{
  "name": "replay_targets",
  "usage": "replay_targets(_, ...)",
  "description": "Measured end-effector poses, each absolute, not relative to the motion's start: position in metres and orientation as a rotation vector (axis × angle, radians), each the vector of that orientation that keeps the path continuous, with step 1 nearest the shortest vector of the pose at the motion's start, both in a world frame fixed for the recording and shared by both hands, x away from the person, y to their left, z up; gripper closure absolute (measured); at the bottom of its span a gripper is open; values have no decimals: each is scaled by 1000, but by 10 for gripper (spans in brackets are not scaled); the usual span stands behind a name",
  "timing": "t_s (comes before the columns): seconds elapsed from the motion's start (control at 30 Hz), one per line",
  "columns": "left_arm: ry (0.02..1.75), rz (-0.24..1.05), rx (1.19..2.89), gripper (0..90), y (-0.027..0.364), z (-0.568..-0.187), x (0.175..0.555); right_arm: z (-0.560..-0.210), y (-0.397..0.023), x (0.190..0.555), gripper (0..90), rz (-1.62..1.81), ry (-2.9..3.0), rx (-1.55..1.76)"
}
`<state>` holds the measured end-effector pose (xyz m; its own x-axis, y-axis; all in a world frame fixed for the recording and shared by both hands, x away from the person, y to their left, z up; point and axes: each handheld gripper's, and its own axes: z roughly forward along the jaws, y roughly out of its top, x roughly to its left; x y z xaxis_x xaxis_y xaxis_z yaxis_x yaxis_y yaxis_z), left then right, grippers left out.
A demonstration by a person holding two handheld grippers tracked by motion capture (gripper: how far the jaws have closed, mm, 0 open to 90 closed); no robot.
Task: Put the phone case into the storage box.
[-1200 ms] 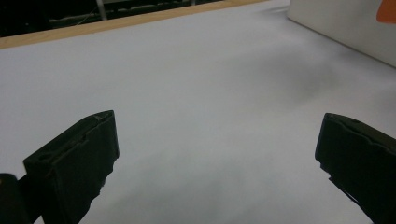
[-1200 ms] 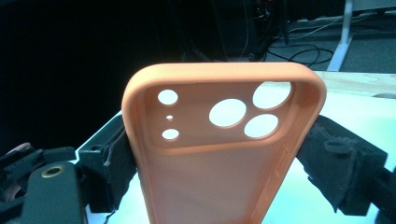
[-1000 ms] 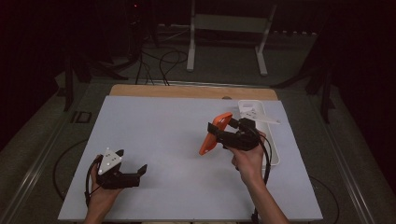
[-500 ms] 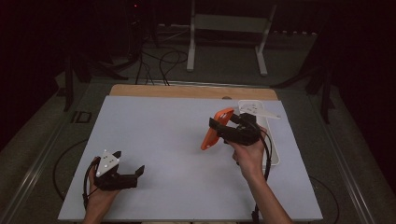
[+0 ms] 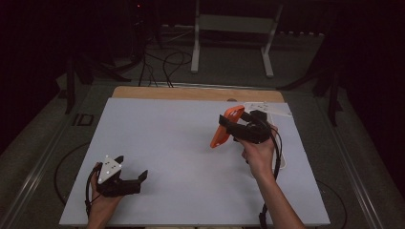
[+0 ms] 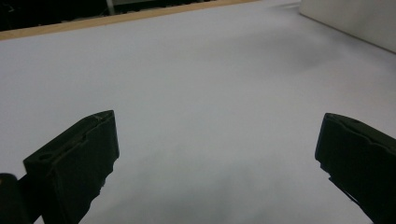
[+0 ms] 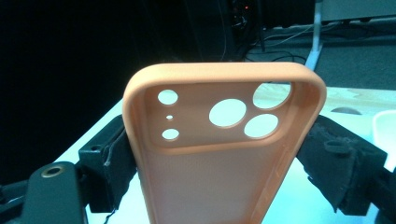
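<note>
Fingers of the left gripper (image 5: 142, 177) are spread wide and nothing is held between them; in the left gripper view the two black fingers (image 6: 74, 158) are seen far apart, with only the bare white table (image 6: 196, 93) between them. This gripper is kept low, near the front left corner of the table, in the person's left hand (image 5: 102, 202). Compared with one second ago, it is found a little nearer to the front edge, and its opening is not changed.

More to the right, the orange phone case (image 5: 226, 126) is pinched by the right gripper (image 5: 228, 128) and is carried above the table, not touching it. In the right gripper view the case (image 7: 219, 140) is seen from its hollow inside, with the camera holes at the top, and the fingers (image 7: 112, 163) are pressed on its two long sides (the case is standing almost upright between them). Since one second ago the case is moved slightly to the right and toward the far side, so it is now closer to the white flat object (image 5: 267, 109) lying at the far right corner. From this it is judged that the case is being transported and not yet put down, probably toward that corner, while the left gripper is waiting with no part in the work.
</note>
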<state>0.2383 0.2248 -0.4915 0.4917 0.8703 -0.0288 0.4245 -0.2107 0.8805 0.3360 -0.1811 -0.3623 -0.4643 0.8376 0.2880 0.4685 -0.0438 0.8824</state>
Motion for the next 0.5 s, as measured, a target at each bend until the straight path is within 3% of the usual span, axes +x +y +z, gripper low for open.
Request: replay_targets(0.5, 1084, 612, 1833, 5, 224, -492, 237, -361, -190, 346, 169, 1484, 1861, 1412)
